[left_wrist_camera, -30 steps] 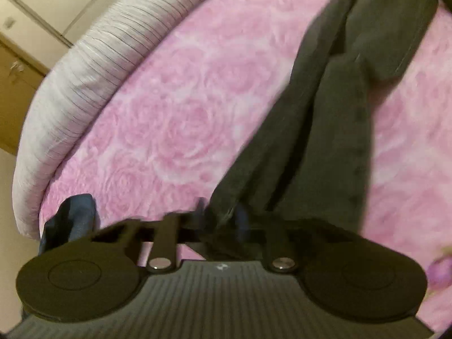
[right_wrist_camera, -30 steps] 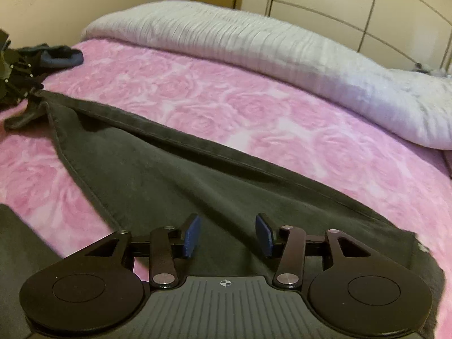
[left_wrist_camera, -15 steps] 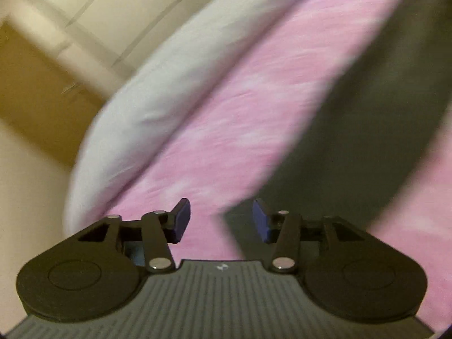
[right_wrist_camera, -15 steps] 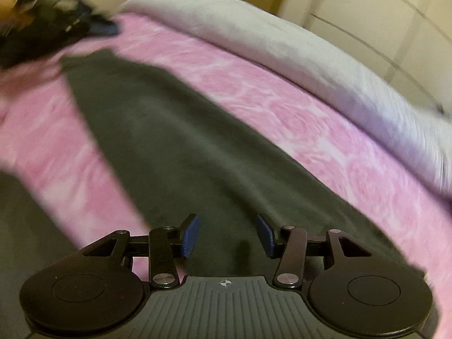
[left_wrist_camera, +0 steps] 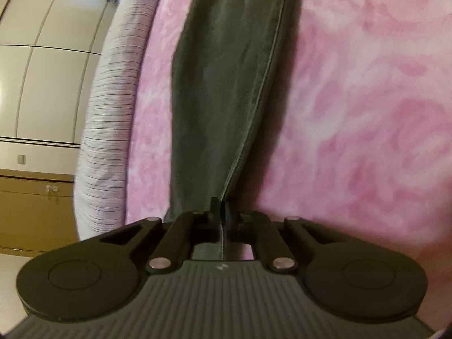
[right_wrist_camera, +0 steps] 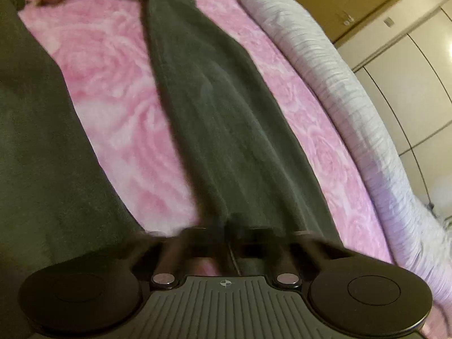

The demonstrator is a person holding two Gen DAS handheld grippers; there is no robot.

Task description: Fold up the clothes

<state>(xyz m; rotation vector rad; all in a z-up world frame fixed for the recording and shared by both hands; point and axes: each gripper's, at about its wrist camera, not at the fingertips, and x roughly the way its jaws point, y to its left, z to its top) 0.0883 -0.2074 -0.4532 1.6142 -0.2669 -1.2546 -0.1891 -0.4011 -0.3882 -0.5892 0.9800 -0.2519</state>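
I've got both tongs clenched on the dark trousers [left_wrist_camera: 223, 84]: left gripper [left_wrist_camera: 221, 212] just nipped the seam edge, right gripper [right_wrist_camera: 224, 231] just closed on the other end, leg stretched btwn them over the pink bedspread [left_wrist_camera: 353, 99]. No fold made yet imo. Striped bolster [right_wrist_camera: 353, 90] lines one side, plenty of bare bed w/ room to swing

The trousers [left_wrist_camera: 226, 90] lie stretched along the blanket [left_wrist_camera: 353, 113], with the bolster pillow [left_wrist_camera: 113, 118] beside them, near the wardrobe [left_wrist_camera: 42, 70]
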